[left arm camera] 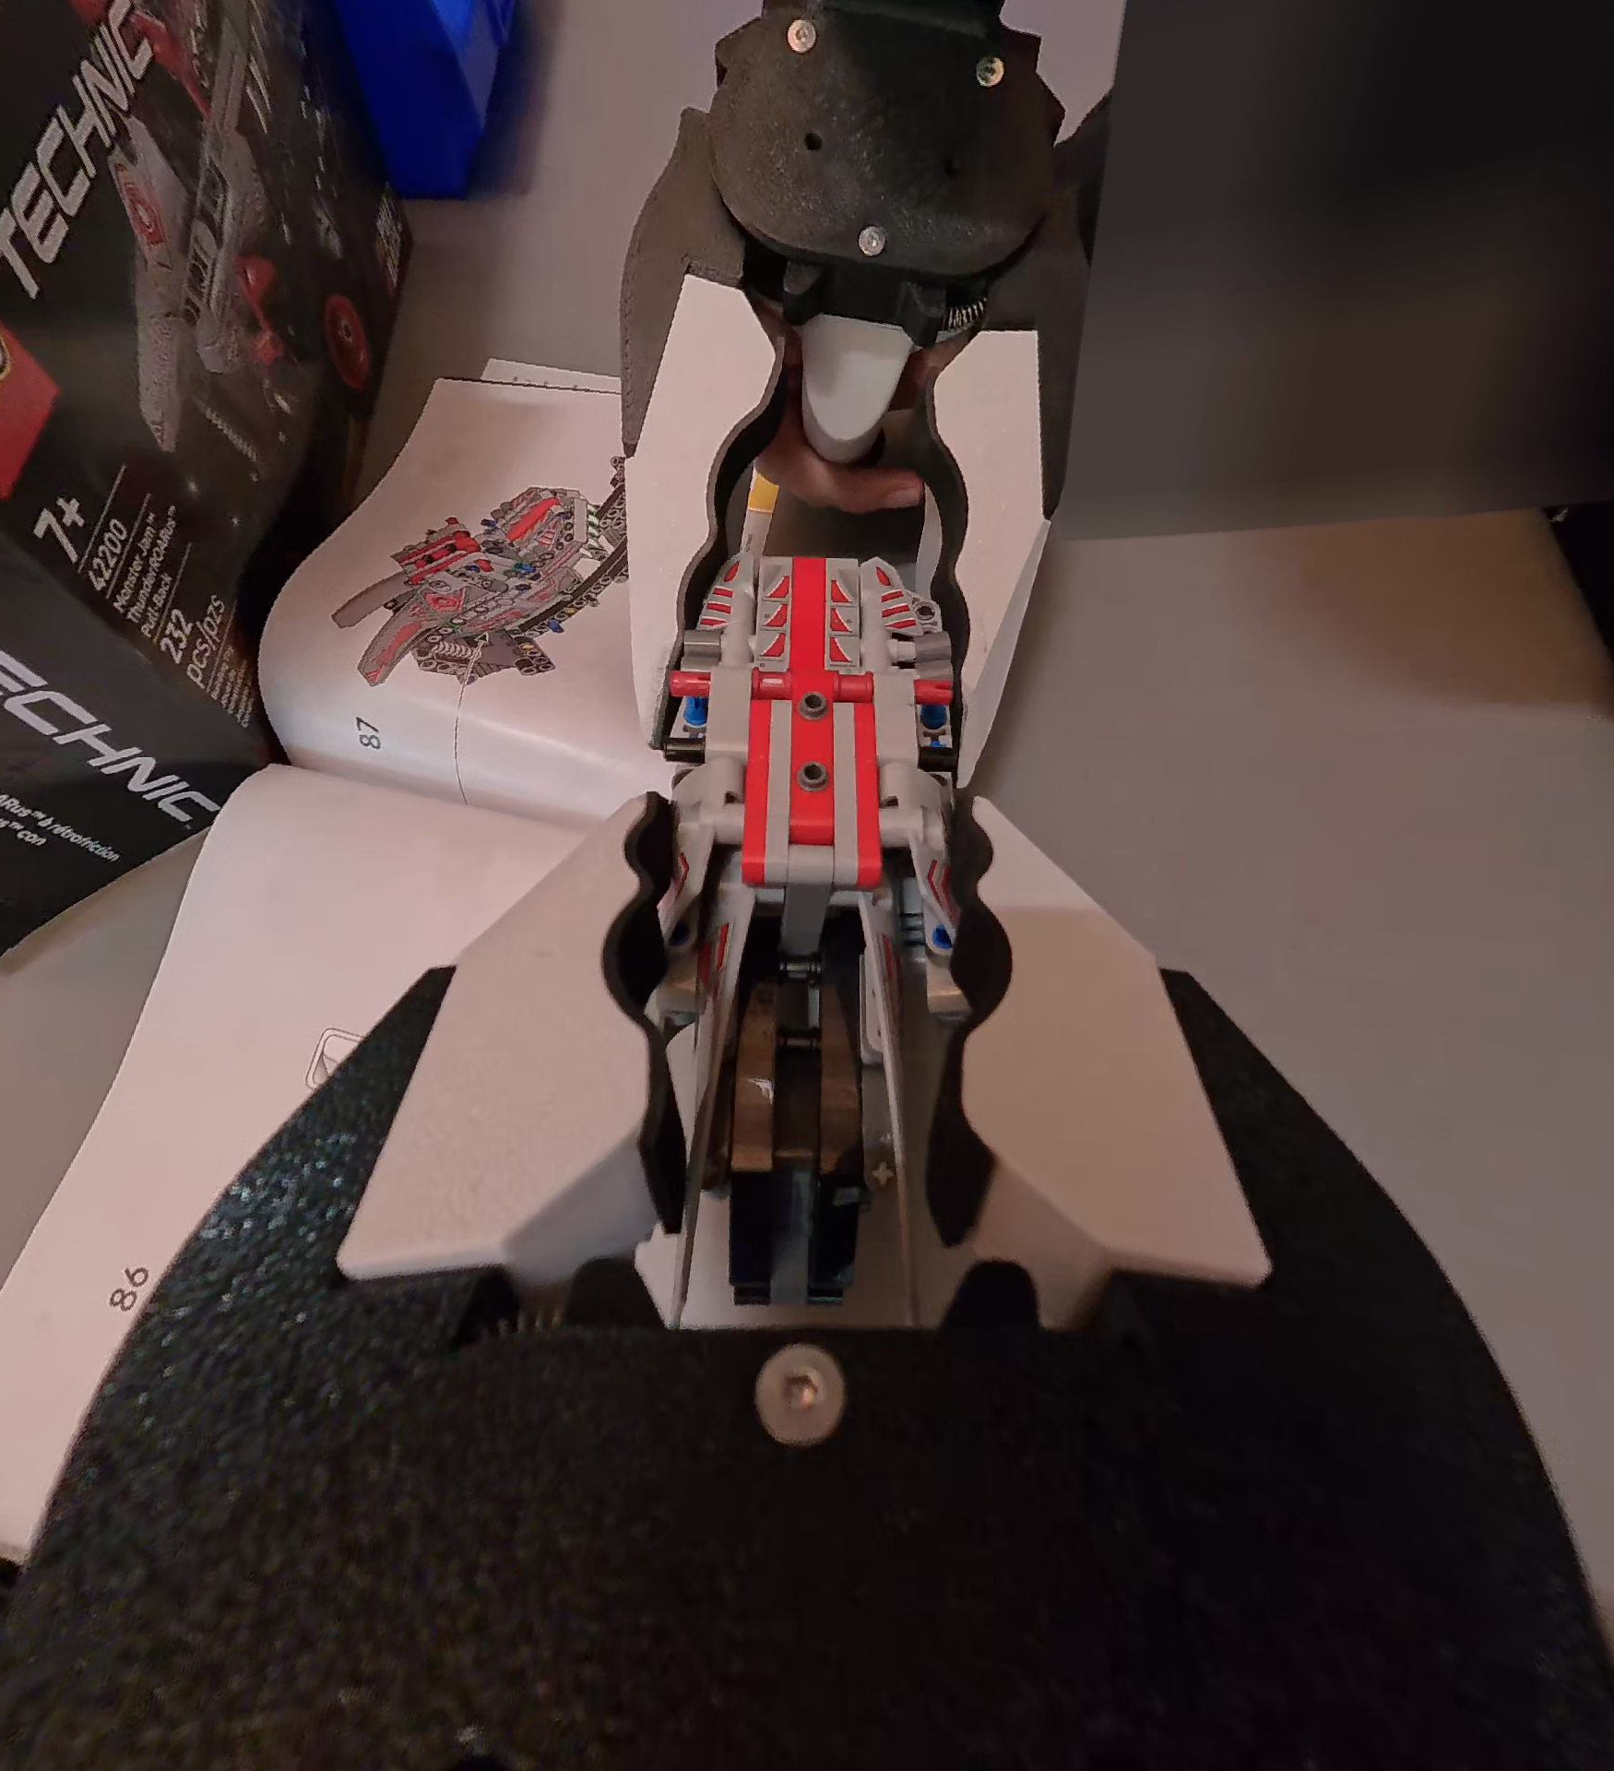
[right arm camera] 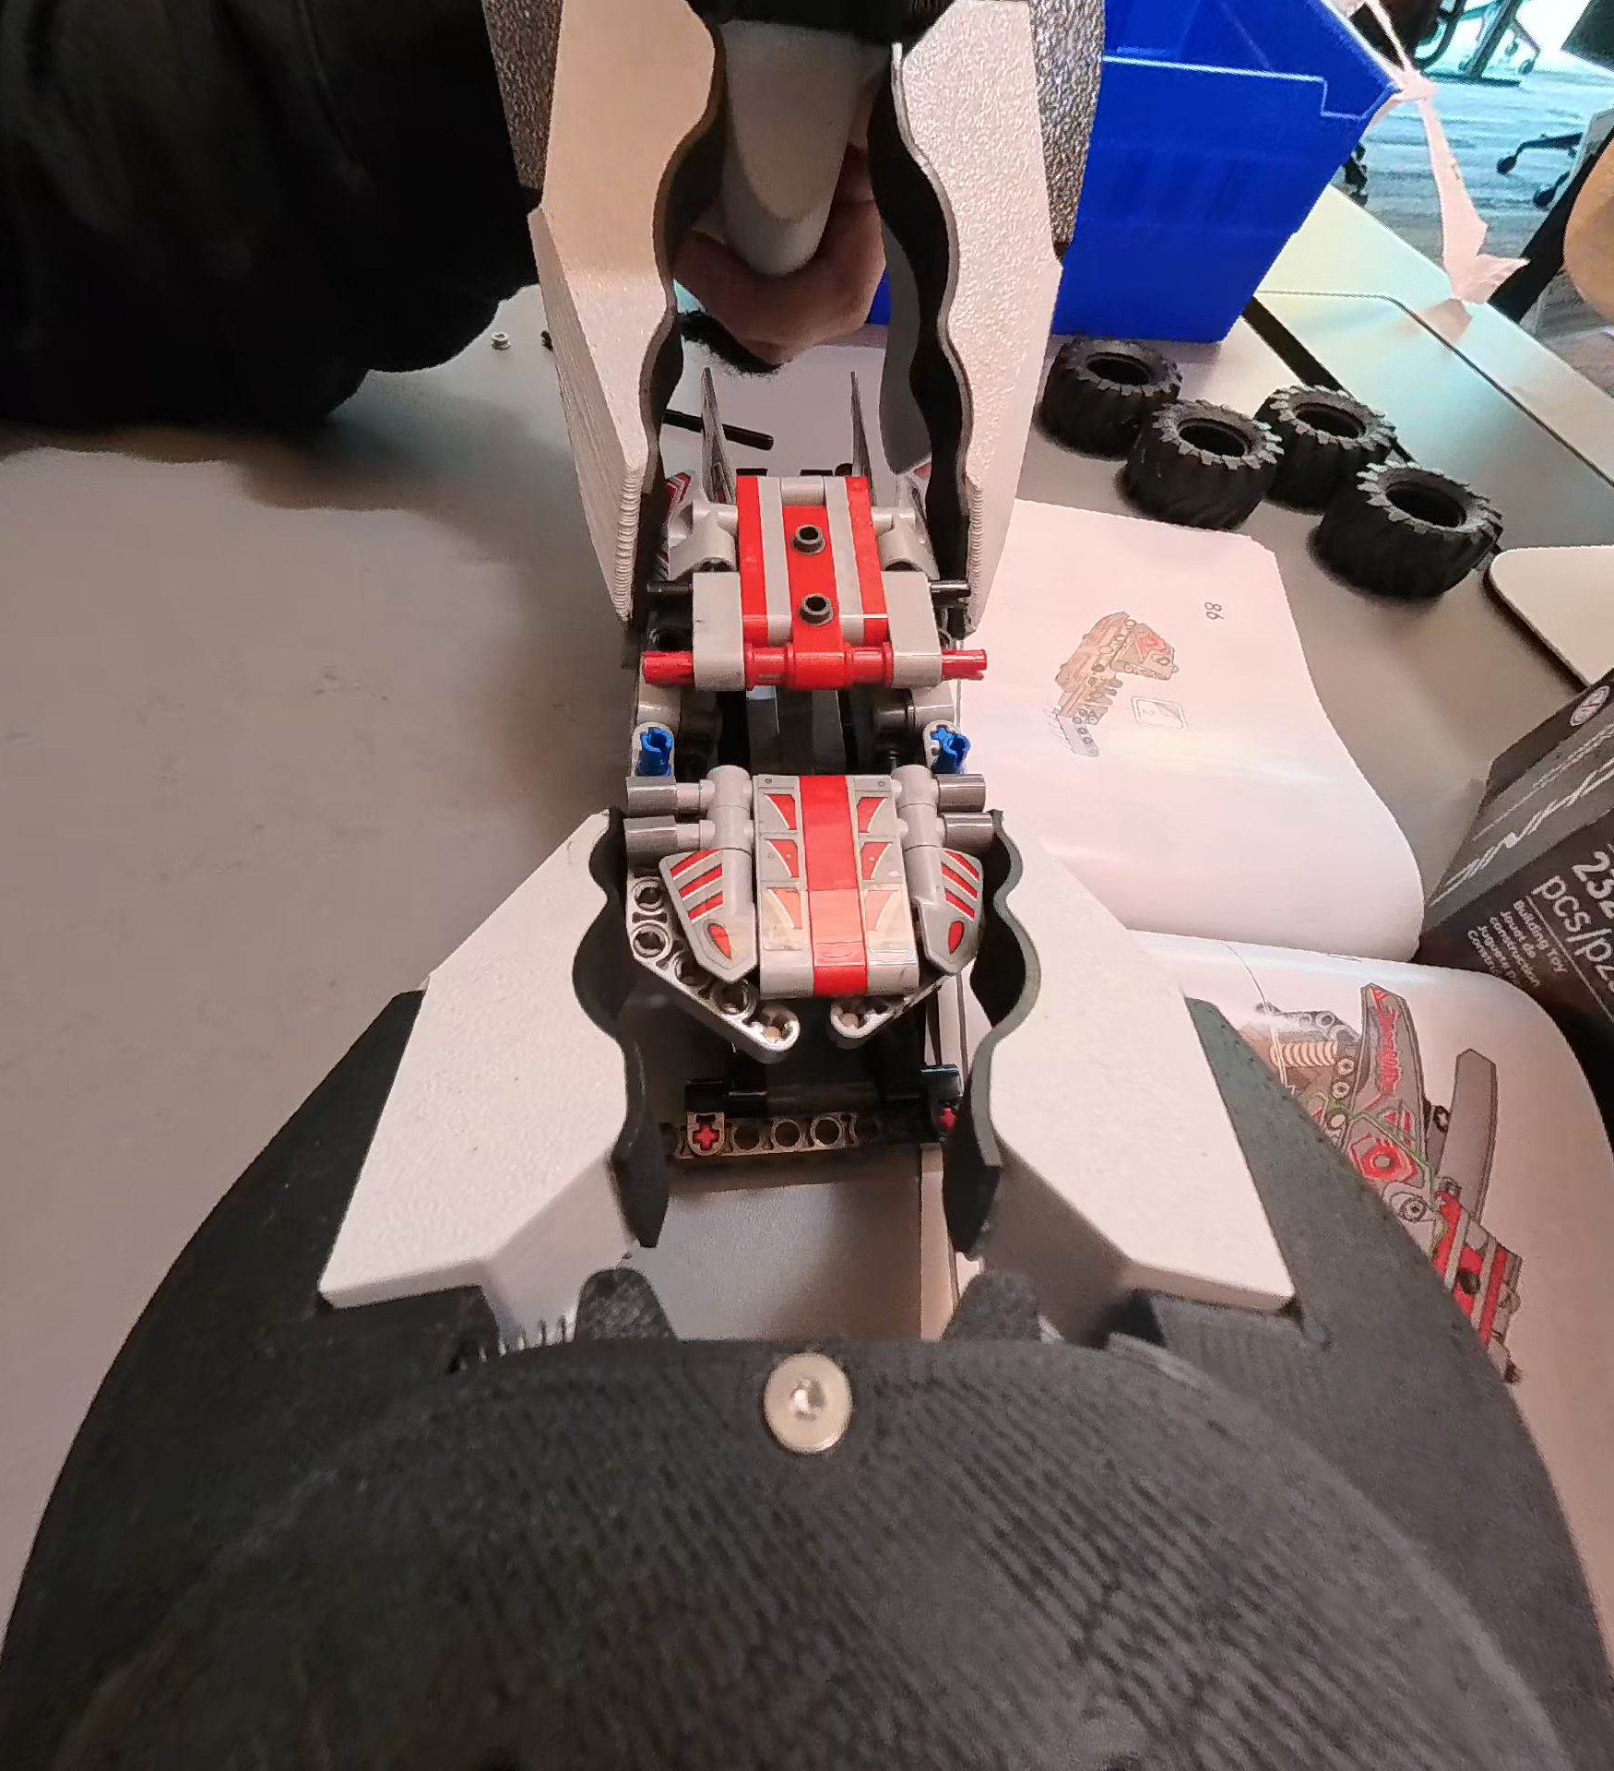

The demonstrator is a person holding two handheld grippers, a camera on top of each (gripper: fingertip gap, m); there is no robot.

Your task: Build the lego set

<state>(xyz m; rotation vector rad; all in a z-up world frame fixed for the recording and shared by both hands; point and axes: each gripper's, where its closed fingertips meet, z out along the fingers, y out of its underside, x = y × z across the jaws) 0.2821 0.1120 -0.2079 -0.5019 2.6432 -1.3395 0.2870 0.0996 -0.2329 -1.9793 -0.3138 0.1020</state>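
A grey and red lego truck body (left arm camera: 813, 613) with blue pins at its sides is held between both grippers over the open instruction booklet (left arm camera: 324, 920). My left gripper (left arm camera: 808, 862) is shut on the end with the flat red roof plate. My right gripper (left arm camera: 813, 728) comes in from the far side and is shut on the hood end. In the right wrist view the truck body (right arm camera: 813, 623) runs away from me. My right gripper (right arm camera: 803, 891) clamps the striped hood, and the left gripper (right arm camera: 798, 565) clamps the roof end. The underside is hidden.
Several black tyres (right arm camera: 1263, 460) lie at the back right beside a blue bin (right arm camera: 1196, 172). The lego box (left arm camera: 113, 383) stands by the booklet (right arm camera: 1215, 767). A black pin (right arm camera: 717, 431) lies under the left gripper. A person's hand (right arm camera: 784, 287) and dark sleeve (right arm camera: 161, 192) are behind. Less than 4 cm separates the two grippers' tips.
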